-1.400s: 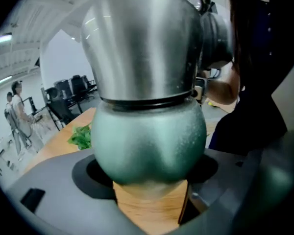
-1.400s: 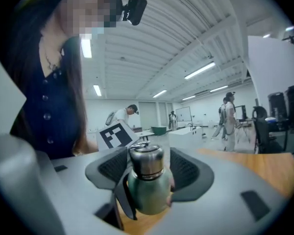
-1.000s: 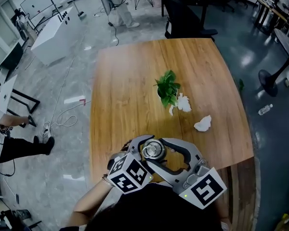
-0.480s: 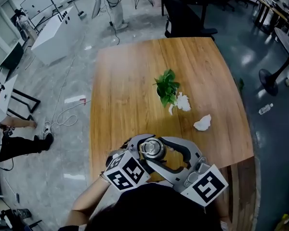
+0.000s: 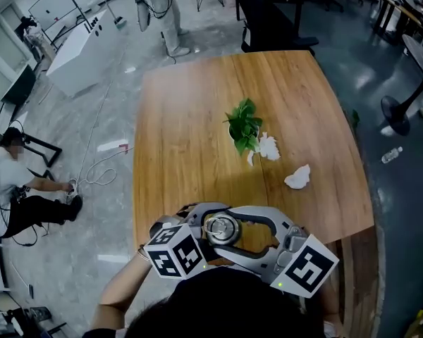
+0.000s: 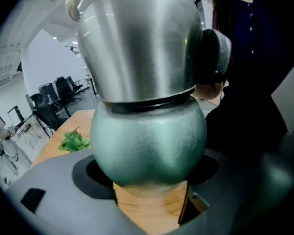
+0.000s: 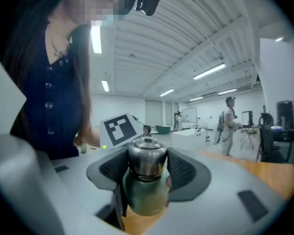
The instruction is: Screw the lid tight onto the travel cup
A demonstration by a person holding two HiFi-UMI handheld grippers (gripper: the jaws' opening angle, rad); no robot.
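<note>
At the counter's [image 5: 197, 118] near edge, green travel cup [image 6: 149, 136] clamped by the left gripper [image 6: 149, 175], its steel lid [image 7: 147, 160] pinched by the right gripper [image 7: 146, 170]

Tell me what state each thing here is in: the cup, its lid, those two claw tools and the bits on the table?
travel cup: upright, gripped round its green body.
lid: seated on the cup; how tight cannot be seen.
left gripper: shut on the travel cup.
right gripper: shut on the lid.
plant: upright, apart from both grippers.
tissues: crumpled, lying near the plant.
</note>
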